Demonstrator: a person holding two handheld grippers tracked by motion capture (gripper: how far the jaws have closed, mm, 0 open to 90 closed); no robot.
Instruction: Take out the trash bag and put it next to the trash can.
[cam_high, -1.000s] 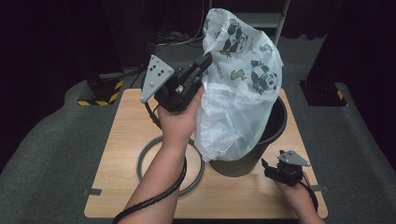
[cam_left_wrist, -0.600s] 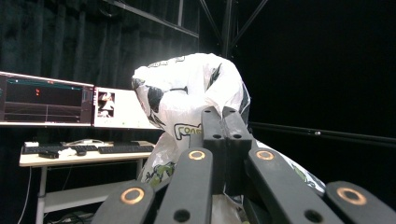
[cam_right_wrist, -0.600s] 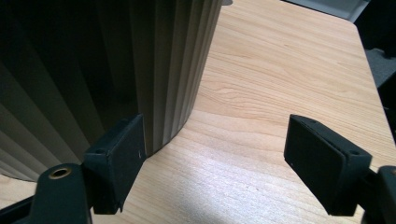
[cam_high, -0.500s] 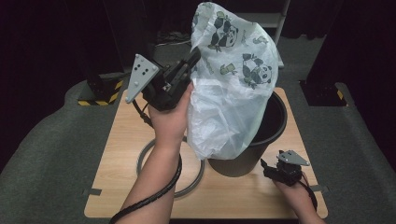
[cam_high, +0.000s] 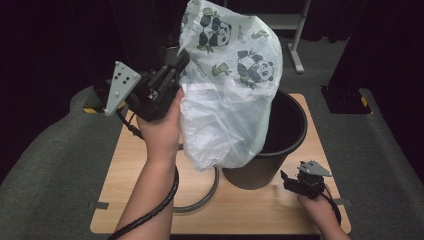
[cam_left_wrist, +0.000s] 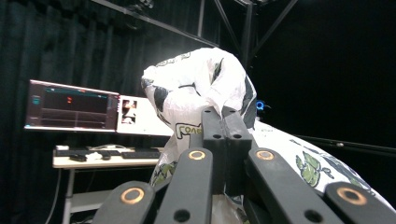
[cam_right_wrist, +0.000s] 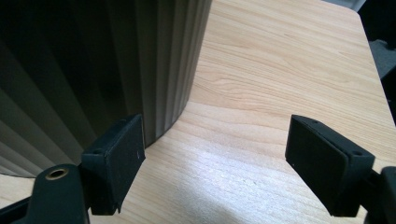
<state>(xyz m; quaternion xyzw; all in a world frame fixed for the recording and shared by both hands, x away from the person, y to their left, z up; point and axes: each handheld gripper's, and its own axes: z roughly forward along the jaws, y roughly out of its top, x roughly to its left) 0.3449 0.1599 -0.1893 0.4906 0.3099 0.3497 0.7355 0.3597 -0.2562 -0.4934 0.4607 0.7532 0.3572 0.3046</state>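
A white plastic bag (cam_high: 230, 85) printed with pandas hangs high over the table, its lower end draping in front of the black ribbed bin (cam_high: 280, 145). My left gripper (cam_high: 181, 59) is shut on the bag's upper edge and holds it up above the bin's left side. In the left gripper view the closed jaws pinch a fold of the bag (cam_left_wrist: 196, 93), and my left gripper (cam_left_wrist: 226, 112) points up and away. My right gripper (cam_high: 286, 179) rests low on the wooden table (cam_high: 140, 165) by the bin's near right side. Its jaws stand open and empty around bare wood, my right gripper (cam_right_wrist: 215, 149) beside the bin wall (cam_right_wrist: 93, 65).
A grey ring (cam_high: 202, 197) lies on the table to the left of the bin, partly behind my left forearm. Grey carpet surrounds the table. Beyond the bag in the left gripper view stand a desk (cam_left_wrist: 93, 161) and lit monitors (cam_left_wrist: 72, 105).
My left gripper has carried the bag up and to the left, lifting more of it out of the bin. The right gripper has stayed where it was.
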